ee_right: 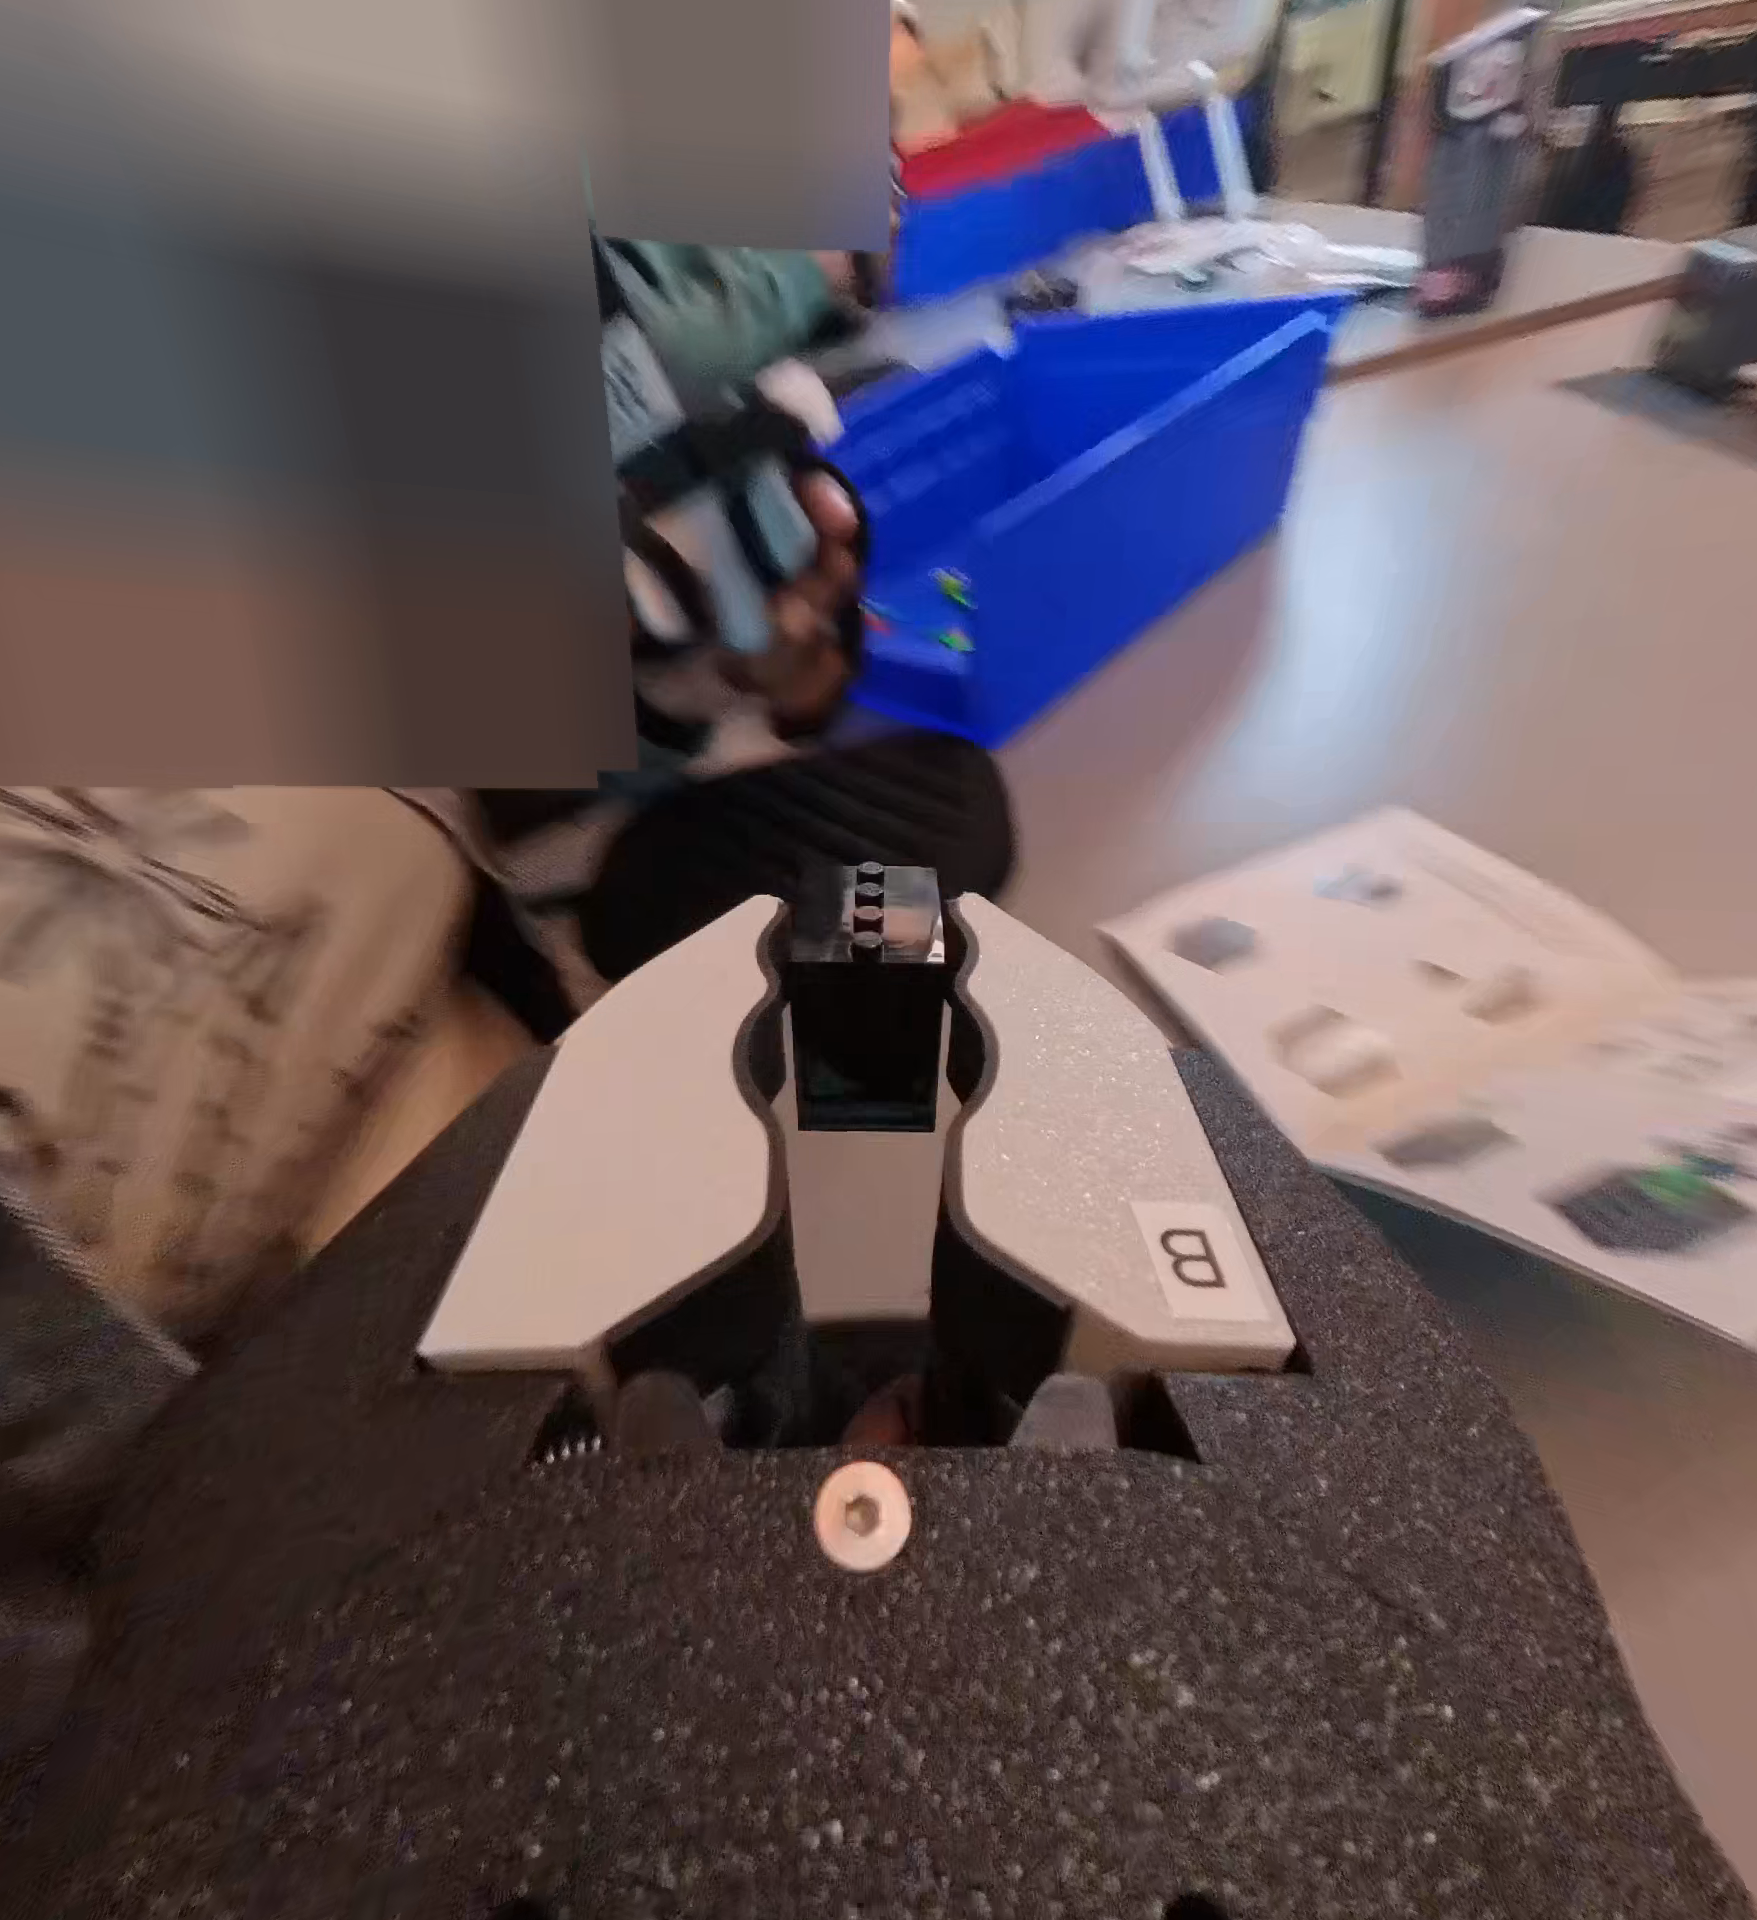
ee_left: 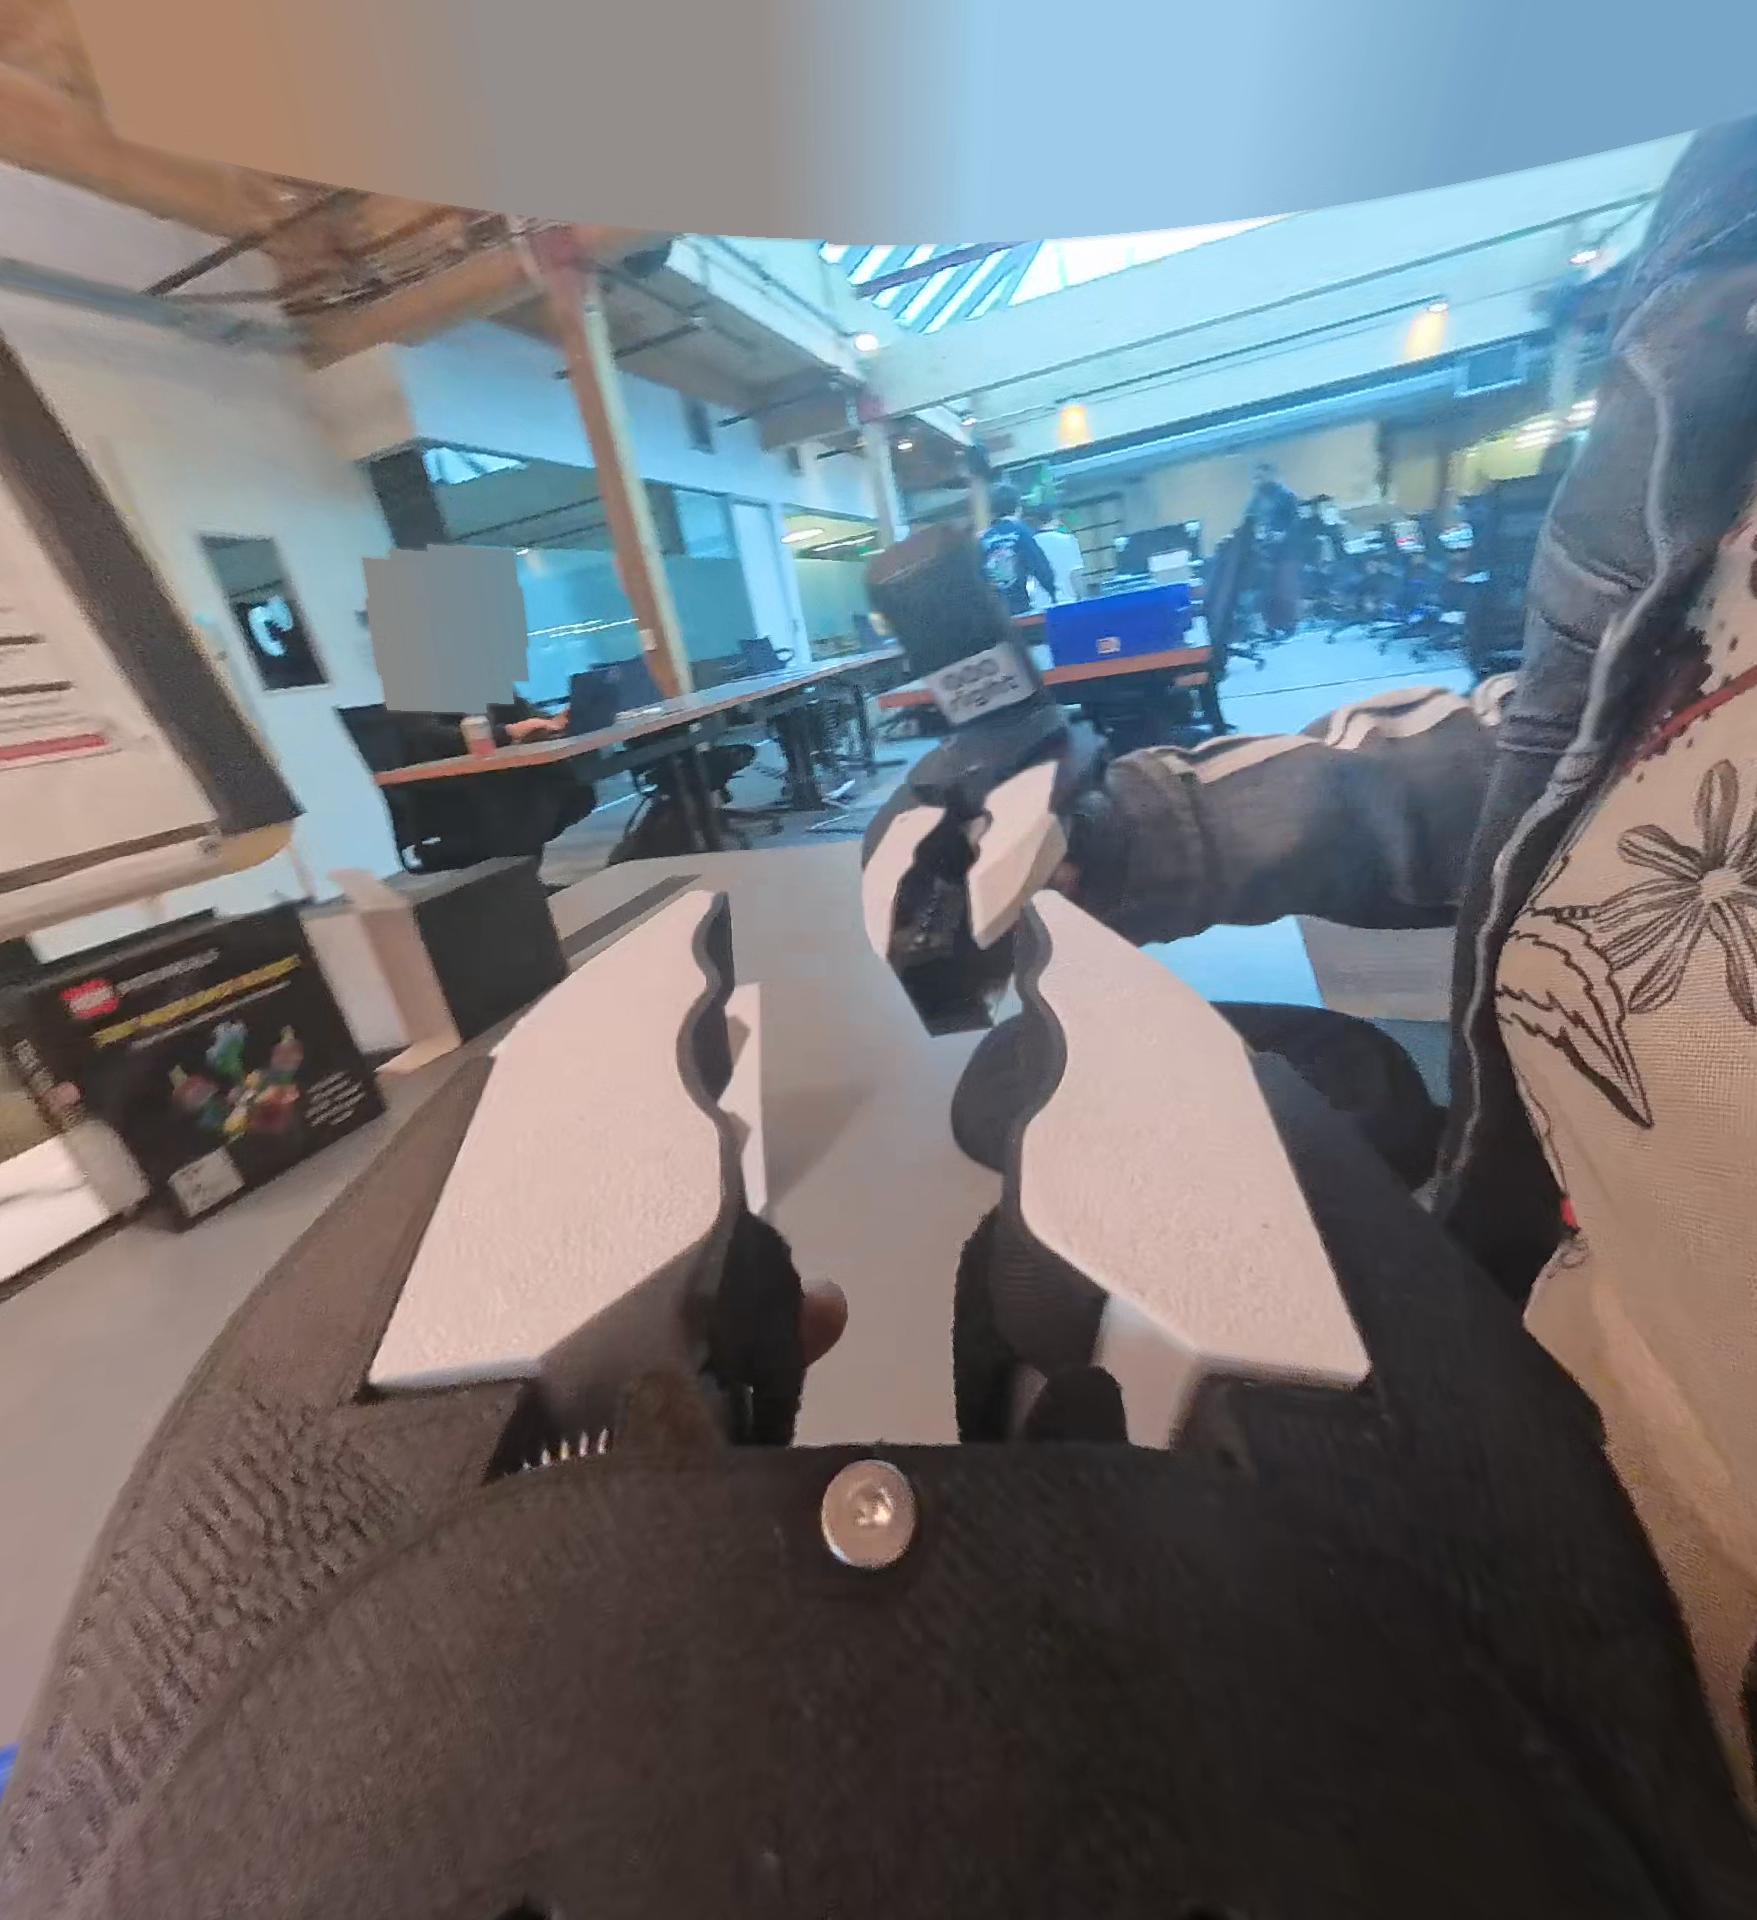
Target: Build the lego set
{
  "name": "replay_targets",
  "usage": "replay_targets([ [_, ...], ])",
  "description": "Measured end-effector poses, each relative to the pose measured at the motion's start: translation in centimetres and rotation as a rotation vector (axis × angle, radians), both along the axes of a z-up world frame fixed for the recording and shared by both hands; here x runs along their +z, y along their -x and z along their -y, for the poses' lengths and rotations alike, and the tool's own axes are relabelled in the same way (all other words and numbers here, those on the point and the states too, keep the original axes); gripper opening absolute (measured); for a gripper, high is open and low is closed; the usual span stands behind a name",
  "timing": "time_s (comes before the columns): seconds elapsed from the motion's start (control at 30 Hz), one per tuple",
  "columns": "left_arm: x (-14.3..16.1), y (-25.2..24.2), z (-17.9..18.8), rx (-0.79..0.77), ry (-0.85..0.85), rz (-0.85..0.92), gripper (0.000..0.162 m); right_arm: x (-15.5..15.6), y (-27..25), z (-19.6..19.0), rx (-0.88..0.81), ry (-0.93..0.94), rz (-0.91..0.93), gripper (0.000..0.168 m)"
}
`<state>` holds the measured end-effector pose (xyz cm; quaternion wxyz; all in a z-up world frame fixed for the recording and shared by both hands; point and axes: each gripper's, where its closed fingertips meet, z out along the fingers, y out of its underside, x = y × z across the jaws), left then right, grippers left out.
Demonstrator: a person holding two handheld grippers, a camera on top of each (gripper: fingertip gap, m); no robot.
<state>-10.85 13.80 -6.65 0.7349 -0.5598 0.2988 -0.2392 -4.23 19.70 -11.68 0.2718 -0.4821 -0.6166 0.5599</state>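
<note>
In the right wrist view my right gripper point(ee_right: 866, 925) is shut on a tall black lego piece point(ee_right: 866, 1029) with a row of studs on its top; both pads press its sides. The left wrist view shows the same right gripper point(ee_left: 941, 935) held in the air with the black piece point(ee_left: 941, 971) sticking out below its fingers, just off my left gripper's right fingertip point(ee_left: 1045, 935). My left gripper point(ee_left: 872, 930) is open wide with nothing between its fingers. It also shows blurred in a hand farther off in the right wrist view point(ee_right: 749, 551).
A black lego set box point(ee_left: 219, 1070) stands on the grey table point(ee_left: 74, 1403) at the left. A blue bin point(ee_right: 1092, 499) and an open instruction booklet point(ee_right: 1476, 1060) lie on the table. The person's torso point(ee_left: 1684, 935) fills the right side.
</note>
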Motion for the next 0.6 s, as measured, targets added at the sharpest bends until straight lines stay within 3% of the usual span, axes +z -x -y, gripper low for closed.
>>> replay_targets([
  [0.13, 0.0, 1.6, 0.5, 0.094, -0.025, 0.006, 0.052, -4.2, 0.1, -2.1, -0.066, -0.319, 0.148, 0.026],
  [0.4, -0.3, 2.4, 0.0, 0.124, 0.020, 0.057, 0.050, -7.7, 3.3, -1.5, -0.003, -0.382, 0.298, 0.026],
  [0.6, -1.5, 1.6, -0.5, 0.126, 0.061, -0.029, 0.050, -8.6, 4.0, -1.6, -0.015, -0.330, 0.321, 0.026],
])
